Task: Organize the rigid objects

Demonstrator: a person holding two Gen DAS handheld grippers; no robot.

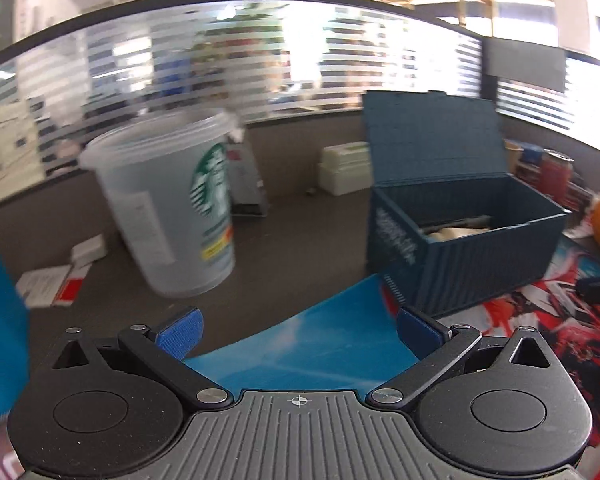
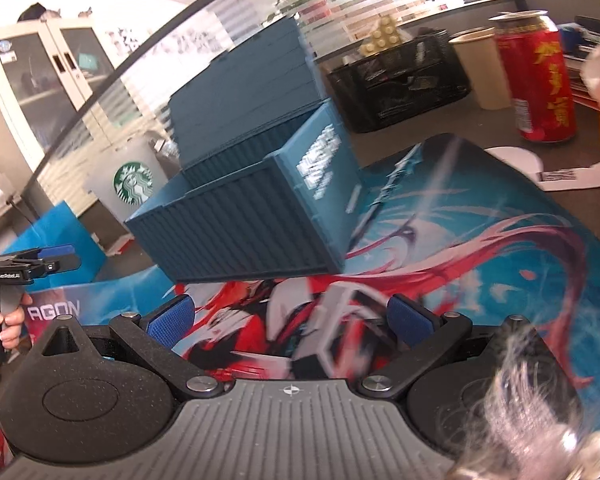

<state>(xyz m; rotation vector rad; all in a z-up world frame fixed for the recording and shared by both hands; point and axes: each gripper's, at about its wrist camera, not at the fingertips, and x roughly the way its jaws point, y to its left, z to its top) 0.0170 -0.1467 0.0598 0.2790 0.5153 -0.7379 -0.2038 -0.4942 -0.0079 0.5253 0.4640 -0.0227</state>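
Left tool [image 1: 298, 334]: nearest the left wrist camera, blue pads wide apart, nothing between them; it hangs over a blue sheet [image 1: 320, 344] on the bench [image 1: 292, 248].
Cup [image 1: 168, 208]: clear plastic with a green logo, ahead and to the left of the left tool, leaning or blurred by motion; well clear of the pads.
Box [image 1: 456, 240]: teal, container-shaped, ahead and to the right, lid stood up at the back, a pale item lying inside that is too hidden to name.
Box axis, left view: long side runs away to the right, short printed end faces the tool.
Can [image 1: 556, 176]: red, beyond the box on the right, next to an orange thing at the edge.

Right tool [image 2: 290, 322]: pads spread wide, empty, low over the printed mat [image 2: 480, 240].
Box, right view [image 2: 252, 224]: straight ahead and close, its ribbed long wall across the view, interior not visible from here.
Cup, right view [image 2: 130, 184]: behind the box's left end.
Can, right view [image 2: 540, 80]: far right, upright, well apart from the tool.
Nearer arm: by my reading, the left tool sits nearer the cup, the right nearer the box and can.
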